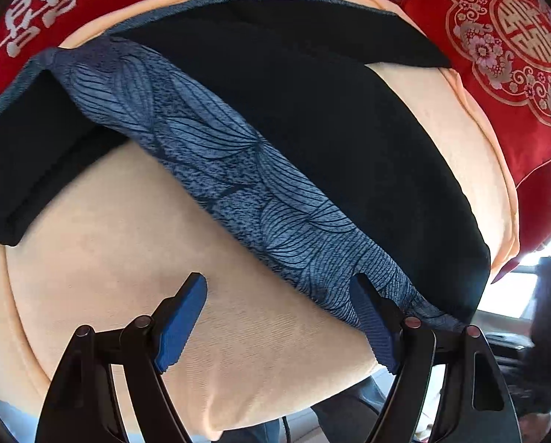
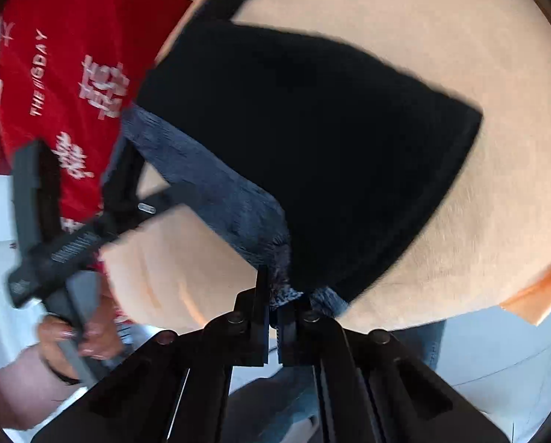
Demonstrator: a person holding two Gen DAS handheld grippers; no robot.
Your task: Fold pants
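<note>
At the peach cushion's [image 1: 109, 258] near edge, right gripper [image 2: 273, 317] pinches the black pants' [image 2: 305, 155] patterned waistband [image 1: 216, 155] for folding, while left gripper [image 1: 279, 295] hovers wide.

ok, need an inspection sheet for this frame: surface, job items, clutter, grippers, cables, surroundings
Surface: peach cloth-covered cushion, bare toward the near edge.
Job's things: dark pants spread flat; their blue patterned band runs diagonally across them.
Clutter: red printed cushions along the far side, off the pants.
Grippers: left gripper open, one finger touching the band's edge, the other over bare cushion. Right gripper shut on the band's end at the near edge. A hand holds the left gripper's handle.
Cables: a thin dark cord below the cushion edge; its ends are out of view.
Surroundings: pale floor; the rest is too blurred to tell.
</note>
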